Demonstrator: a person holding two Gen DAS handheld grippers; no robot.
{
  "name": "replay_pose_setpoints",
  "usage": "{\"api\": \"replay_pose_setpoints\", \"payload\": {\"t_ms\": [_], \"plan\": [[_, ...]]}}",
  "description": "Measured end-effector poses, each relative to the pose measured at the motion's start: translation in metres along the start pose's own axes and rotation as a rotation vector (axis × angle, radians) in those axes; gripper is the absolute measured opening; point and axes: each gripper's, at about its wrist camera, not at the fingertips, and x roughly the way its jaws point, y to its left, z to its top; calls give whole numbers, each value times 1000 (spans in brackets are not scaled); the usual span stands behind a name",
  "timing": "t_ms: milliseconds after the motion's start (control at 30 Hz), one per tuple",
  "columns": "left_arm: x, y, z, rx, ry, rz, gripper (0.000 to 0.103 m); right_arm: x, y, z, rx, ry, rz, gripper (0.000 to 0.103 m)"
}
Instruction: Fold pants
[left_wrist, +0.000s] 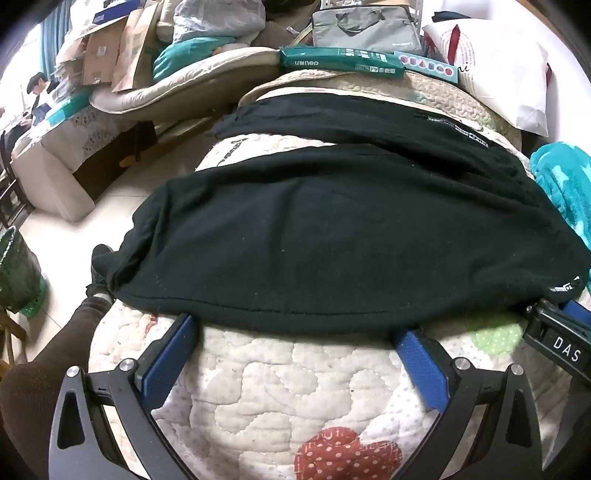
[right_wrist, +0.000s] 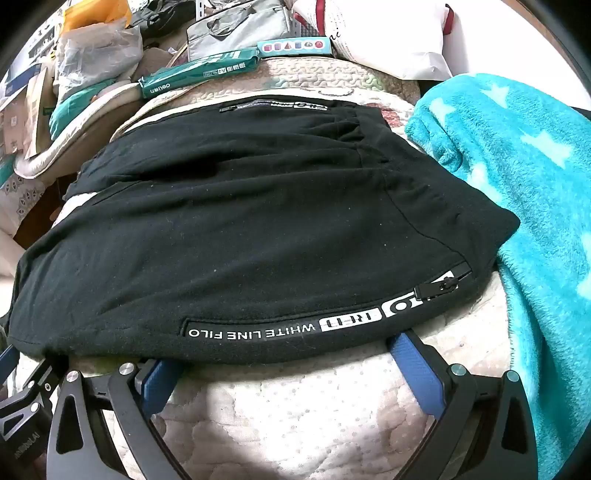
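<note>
left claw (left_wrist: 295, 334) and right claw (right_wrist: 284, 350) side by side, jaws wide apart

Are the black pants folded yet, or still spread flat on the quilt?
Spread, not folded: the black pants lie flat on the quilt, both legs apart with quilt showing between. Both grippers, left gripper and right gripper, are open.

The black cotton jogger pants (left_wrist: 332, 229) lay spread flat across the quilt, white-lettered zip pocket along its near edge.

Matt black knit pants (right_wrist: 240, 221), stitched cotton quilt (left_wrist: 295, 387), fluffy turquoise blanket (right_wrist: 517, 166)
</note>
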Motion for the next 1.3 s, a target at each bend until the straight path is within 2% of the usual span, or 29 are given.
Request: {"api": "replay_pose_setpoints", "payload": {"t_ms": [467, 967, 1300], "plan": [[0, -2, -5, 3, -7, 11, 103, -2, -2, 0, 0, 1, 0, 103], [-4, 2, -8, -9, -9, -28, 103, -1, 2, -1, -2, -1, -3, 103], [-2, 6, -2, 48, 66, -81, 103, 1, -1, 2, 2, 2, 0, 103]]}}
